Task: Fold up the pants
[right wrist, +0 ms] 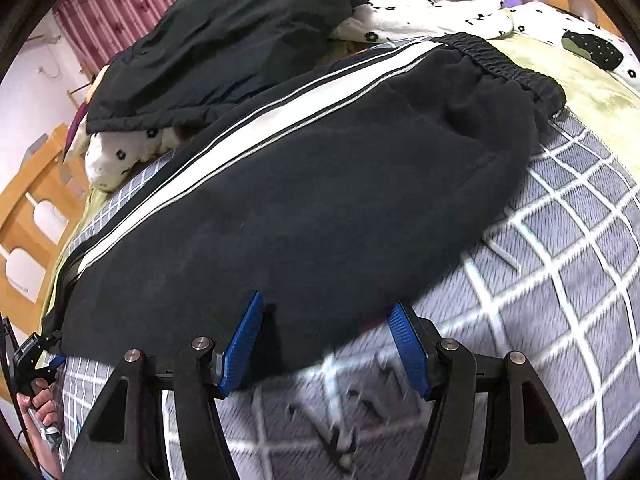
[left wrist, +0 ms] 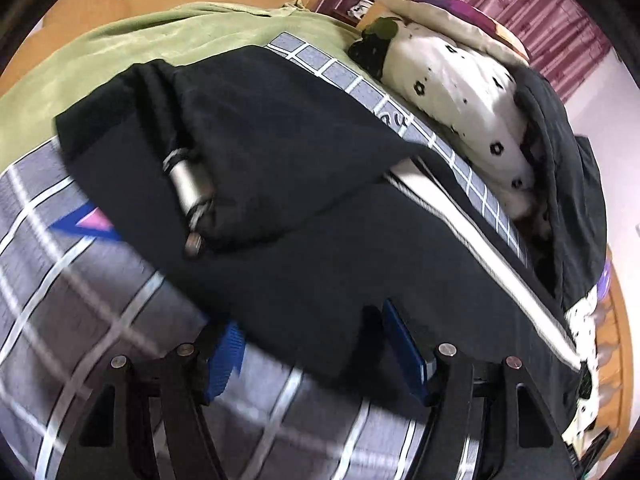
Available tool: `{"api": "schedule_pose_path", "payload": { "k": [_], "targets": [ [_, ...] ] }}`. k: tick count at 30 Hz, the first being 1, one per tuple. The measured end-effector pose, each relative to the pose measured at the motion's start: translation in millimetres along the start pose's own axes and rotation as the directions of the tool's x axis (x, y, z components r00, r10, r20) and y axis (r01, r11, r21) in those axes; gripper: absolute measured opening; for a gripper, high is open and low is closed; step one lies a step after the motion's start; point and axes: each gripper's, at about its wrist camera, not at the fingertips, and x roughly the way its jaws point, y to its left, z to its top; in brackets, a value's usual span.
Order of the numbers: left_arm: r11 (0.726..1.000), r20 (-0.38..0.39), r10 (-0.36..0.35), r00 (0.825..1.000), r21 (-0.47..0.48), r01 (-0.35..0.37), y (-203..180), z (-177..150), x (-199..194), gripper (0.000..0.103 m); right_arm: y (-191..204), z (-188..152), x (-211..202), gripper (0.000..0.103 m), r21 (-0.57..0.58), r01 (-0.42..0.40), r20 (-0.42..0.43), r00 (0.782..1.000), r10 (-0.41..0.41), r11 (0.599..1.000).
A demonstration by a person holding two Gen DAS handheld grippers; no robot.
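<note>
Black pants with a white side stripe lie on a grey checked bedspread; one part is folded over on top, with reflective cuff bands. In the right wrist view the pants show their elastic waistband at the far right and the white stripe along the far edge. My left gripper is open, its blue pads either side of the near pants edge. My right gripper is open at the near pants edge, blue pads apart.
A white floral quilt and a dark jacket are piled along the far side of the bed. A green blanket lies beyond the checked spread. A wooden bed frame and pink curtain stand behind.
</note>
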Motion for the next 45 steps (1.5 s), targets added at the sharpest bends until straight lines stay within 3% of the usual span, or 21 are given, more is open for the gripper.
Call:
{"api": "schedule_pose_path", "payload": {
  "k": [3,8,9,11,12,14,17,22,25,30,33,36,37,39,41,43,45],
  "targets": [
    [1.000,0.006,0.009,1.000,-0.020,-0.009,-7.2,9.9,8.5,0.067,-8.1,19.7,13.1,0.063,0.017,-0.004,0.002,1.000,0.004,1.000],
    [0.995,0.052,0.095,0.994,0.008,-0.095,-29.1,16.2,19.5,0.065,-22.5,47.7,37.6,0.062,0.102,-0.035,0.024,0.999,0.032,0.994],
    [0.993,0.064,0.118,0.991,0.016,-0.119,-33.0,17.5,20.3,0.053,-21.9,52.7,41.9,0.055,0.107,-0.031,0.031,0.999,0.028,0.994],
    [0.987,0.078,0.157,0.985,0.024,-0.159,-37.0,21.2,21.2,0.035,-23.4,59.3,46.9,0.023,0.110,0.004,0.048,0.999,-0.009,0.994],
    [0.985,0.067,0.169,0.983,0.026,-0.171,-38.1,23.9,22.9,0.023,-25.9,63.1,49.8,0.021,0.120,0.000,0.048,0.999,-0.006,0.993],
    [0.977,0.026,0.207,0.978,0.047,-0.208,-42.1,31.0,28.0,0.015,-30.4,66.5,49.4,0.015,0.153,-0.028,0.049,0.999,0.021,0.988],
    [0.982,0.037,0.184,0.982,0.035,-0.186,-47.5,37.8,13.2,0.012,-26.7,70.4,34.7,0.011,0.161,-0.050,0.091,0.995,0.036,0.986],
    [0.993,0.095,0.102,0.990,0.055,-0.108,-58.9,28.4,-54.7,0.011,-21.9,77.0,-21.7,0.011,0.162,-0.148,0.171,0.978,0.120,0.976],
    [0.984,0.097,0.107,0.989,0.130,-0.120,-52.8,-2.9,-95.5,0.012,-26.5,57.6,-69.2,0.011,0.122,-0.154,0.161,0.978,0.133,0.981],
    [0.988,0.011,0.098,0.995,0.122,-0.098,-4.4,-74.5,-128.7,0.012,-56.4,-7.9,-117.7,0.011,0.104,-0.122,0.101,0.989,0.112,0.987],
    [0.979,0.002,0.126,0.992,0.160,-0.125,9.3,-101.5,-117.0,0.012,-70.0,-39.0,-114.2,0.011,0.079,-0.068,0.037,0.997,0.065,0.995],
    [0.965,0.021,0.161,0.987,0.206,-0.162,7.2,-106.8,-106.3,0.015,-79.2,-54.2,-99.4,0.014,0.074,-0.028,-0.027,0.999,0.030,0.997],
    [0.964,0.027,0.163,0.986,0.210,-0.165,6.9,-108.7,-108.9,0.018,-82.2,-57.0,-100.5,0.019,0.072,-0.022,-0.045,0.999,0.025,0.997],
    [0.961,0.019,0.177,0.984,0.214,-0.177,7.3,-111.6,-112.6,0.047,-88.5,-61.7,-112.9,0.024,0.069,-0.047,-0.019,0.999,0.048,0.997],
    [0.960,-0.001,0.172,0.985,0.227,-0.167,7.6,-116.8,-114.2,0.067,-97.1,-69.4,-132.6,0.045,0.047,-0.034,0.045,0.998,0.032,0.998],
    [0.961,0.007,0.170,0.985,0.222,-0.168,10.7,-127.9,-121.0,0.067,-107.0,-70.9,-140.6,0.059,0.070,-0.010,0.078,0.997,0.005,0.997],
    [0.964,0.019,0.162,0.987,0.210,-0.163,13.0,-136.8,-129.0,0.068,-120.6,-61.8,-136.9,0.059,0.122,-0.008,0.086,0.996,-0.003,0.992]
  ]
}}
